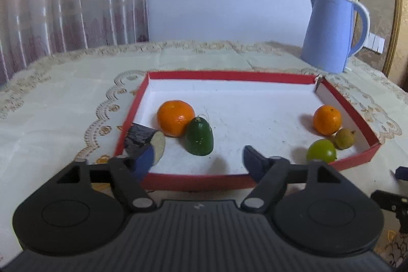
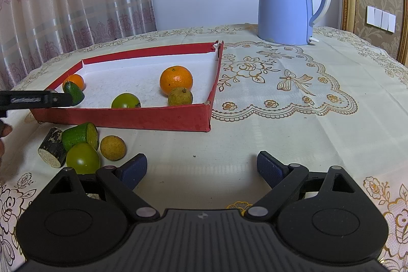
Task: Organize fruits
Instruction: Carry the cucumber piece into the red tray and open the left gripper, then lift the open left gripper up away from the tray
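A red tray point(image 1: 229, 75) with a white floor holds two oranges point(image 1: 175, 117) point(image 1: 327, 119), a dark green cut fruit point(image 1: 199, 136), a light green fruit point(image 1: 320, 151) and a brown fruit point(image 1: 344, 138). My left gripper point(image 1: 201, 159) is open over the tray's near edge; a dark stub with a pale cut face point(image 1: 145, 142) lies against its left finger. My right gripper point(image 2: 201, 168) is open and empty over the cloth in front of the tray point(image 2: 142, 117). Left of it lie a dark stub point(image 2: 52, 151), a green cut fruit point(image 2: 80, 135), a green round fruit point(image 2: 83, 158) and a brown fruit point(image 2: 113, 147).
A blue kettle point(image 2: 288, 1) stands at the back right of the table. An embroidered cloth point(image 2: 293, 93) covers the table. Curtains hang at the back left. The left gripper point(image 2: 35, 100) shows at the left edge of the right wrist view.
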Action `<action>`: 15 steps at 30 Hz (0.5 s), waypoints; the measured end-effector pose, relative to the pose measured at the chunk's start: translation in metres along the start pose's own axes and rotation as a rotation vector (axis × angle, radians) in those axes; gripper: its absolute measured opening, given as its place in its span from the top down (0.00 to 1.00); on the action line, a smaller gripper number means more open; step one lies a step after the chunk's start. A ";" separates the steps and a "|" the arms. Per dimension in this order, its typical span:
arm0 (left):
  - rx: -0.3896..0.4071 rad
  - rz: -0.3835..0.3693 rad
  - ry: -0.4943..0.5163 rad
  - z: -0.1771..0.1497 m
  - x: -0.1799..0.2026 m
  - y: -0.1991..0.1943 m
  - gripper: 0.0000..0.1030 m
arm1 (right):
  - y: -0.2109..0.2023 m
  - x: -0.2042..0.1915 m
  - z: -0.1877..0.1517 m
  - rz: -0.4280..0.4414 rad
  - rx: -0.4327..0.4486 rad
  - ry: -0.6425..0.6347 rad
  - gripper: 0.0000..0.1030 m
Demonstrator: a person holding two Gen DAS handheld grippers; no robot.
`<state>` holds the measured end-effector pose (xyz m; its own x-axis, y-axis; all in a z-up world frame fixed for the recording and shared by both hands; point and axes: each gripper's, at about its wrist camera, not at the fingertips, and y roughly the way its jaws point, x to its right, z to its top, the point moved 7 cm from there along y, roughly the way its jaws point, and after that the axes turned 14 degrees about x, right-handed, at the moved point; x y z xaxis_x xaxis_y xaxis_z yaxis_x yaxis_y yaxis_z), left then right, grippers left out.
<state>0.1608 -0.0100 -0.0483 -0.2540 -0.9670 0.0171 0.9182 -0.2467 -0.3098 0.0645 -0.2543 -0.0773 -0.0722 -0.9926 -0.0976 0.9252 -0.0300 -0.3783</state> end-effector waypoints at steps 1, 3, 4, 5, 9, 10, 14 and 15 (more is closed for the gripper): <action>0.014 0.014 -0.005 0.001 -0.002 -0.003 0.06 | 0.000 0.000 0.000 0.000 0.000 0.000 0.09; 0.039 0.035 -0.024 0.004 -0.007 -0.009 0.05 | 0.000 0.000 0.000 0.000 0.000 0.000 0.09; 0.045 0.035 -0.043 0.006 -0.010 -0.011 0.05 | 0.000 0.000 0.000 0.000 0.000 0.001 0.09; 0.044 0.040 -0.061 0.006 -0.014 -0.013 0.05 | 0.000 0.000 0.000 0.000 0.000 0.001 0.09; 0.056 0.068 -0.112 0.007 -0.029 -0.027 0.05 | 0.000 0.000 0.000 -0.001 0.000 -0.001 0.09; 0.054 0.066 -0.119 0.006 -0.031 -0.031 0.04 | 0.000 0.000 0.000 0.000 0.000 0.000 0.09; 0.016 0.076 -0.111 -0.006 -0.036 -0.043 0.02 | 0.000 0.000 0.000 -0.001 -0.001 -0.003 0.09; -0.001 0.083 -0.095 -0.011 -0.036 -0.045 0.02 | 0.000 -0.001 0.000 -0.002 -0.001 -0.005 0.09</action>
<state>0.1253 0.0363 -0.0457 -0.1474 -0.9857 0.0812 0.9347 -0.1657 -0.3145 0.0647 -0.2537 -0.0777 -0.0724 -0.9931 -0.0922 0.9246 -0.0322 -0.3797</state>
